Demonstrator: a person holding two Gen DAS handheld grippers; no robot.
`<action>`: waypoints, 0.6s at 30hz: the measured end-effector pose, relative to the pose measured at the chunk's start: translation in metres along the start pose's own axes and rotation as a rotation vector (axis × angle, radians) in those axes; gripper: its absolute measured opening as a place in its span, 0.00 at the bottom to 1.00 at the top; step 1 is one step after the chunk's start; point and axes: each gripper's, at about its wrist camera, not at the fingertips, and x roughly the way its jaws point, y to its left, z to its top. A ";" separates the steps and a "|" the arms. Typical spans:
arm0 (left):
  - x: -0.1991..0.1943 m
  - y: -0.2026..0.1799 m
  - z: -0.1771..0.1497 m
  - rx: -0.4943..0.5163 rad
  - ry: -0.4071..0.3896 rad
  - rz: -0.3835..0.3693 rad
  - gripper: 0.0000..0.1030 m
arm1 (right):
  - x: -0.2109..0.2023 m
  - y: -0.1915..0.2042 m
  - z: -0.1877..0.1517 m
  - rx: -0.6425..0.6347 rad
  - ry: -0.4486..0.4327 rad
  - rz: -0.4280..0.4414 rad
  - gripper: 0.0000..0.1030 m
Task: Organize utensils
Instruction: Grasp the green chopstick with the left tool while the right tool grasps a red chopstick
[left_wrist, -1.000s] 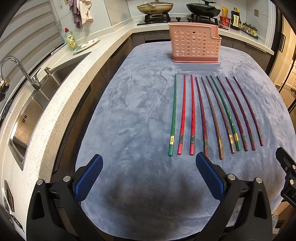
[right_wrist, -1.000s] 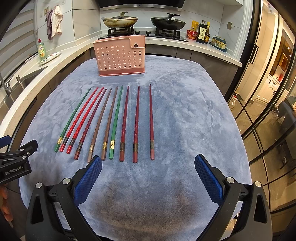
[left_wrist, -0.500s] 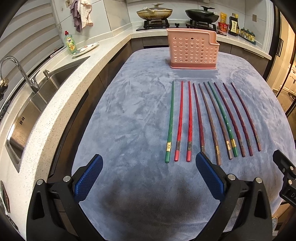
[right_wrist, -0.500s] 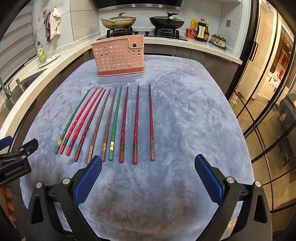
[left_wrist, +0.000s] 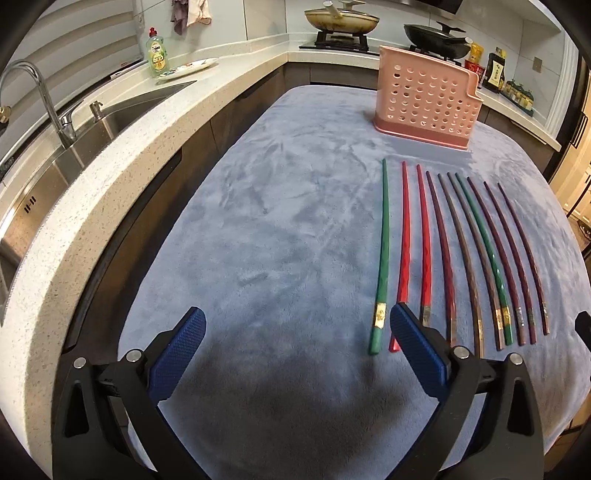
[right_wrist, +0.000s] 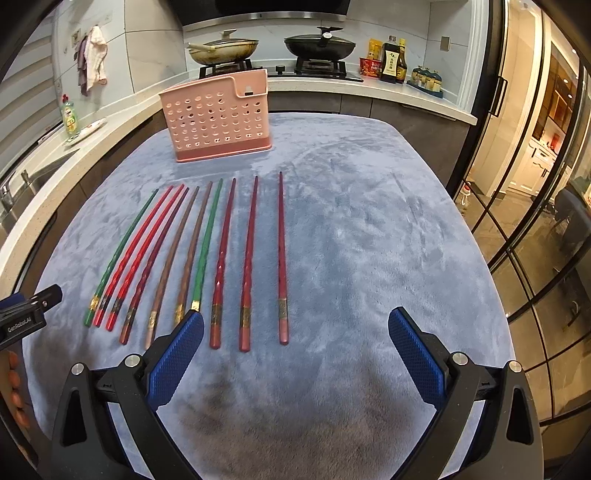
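Several chopsticks lie side by side on the blue-grey cloth: a green one (left_wrist: 382, 254) at the left, two red ones (left_wrist: 405, 254), then brown, green and dark red ones (right_wrist: 251, 258). A pink perforated holder (left_wrist: 424, 107) stands upright behind them; it also shows in the right wrist view (right_wrist: 218, 118). My left gripper (left_wrist: 295, 354) is open and empty, above the cloth, left of the chopsticks' near ends. My right gripper (right_wrist: 295, 354) is open and empty, just in front of the rightmost chopstick (right_wrist: 282, 258).
A stone counter with a sink (left_wrist: 92, 129) and tap runs along the left. A dish soap bottle (left_wrist: 157, 53) and a plate stand behind it. A stove with two pans (right_wrist: 225, 50) and sauce bottles line the back. Glass doors (right_wrist: 535, 221) stand at the right.
The left gripper has swung left, so the chopsticks now sit further right in its view. The right gripper has moved forward, closer to the chopsticks. Both stayed open.
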 end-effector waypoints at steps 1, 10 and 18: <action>0.002 0.000 0.000 0.001 -0.005 0.001 0.93 | 0.003 -0.002 0.000 -0.001 -0.004 0.001 0.93; 0.030 -0.006 -0.005 0.003 0.018 -0.060 0.79 | 0.039 -0.002 0.004 -0.016 0.013 0.019 0.71; 0.036 -0.008 -0.010 -0.019 0.035 -0.118 0.68 | 0.059 -0.002 -0.001 -0.022 0.056 0.046 0.51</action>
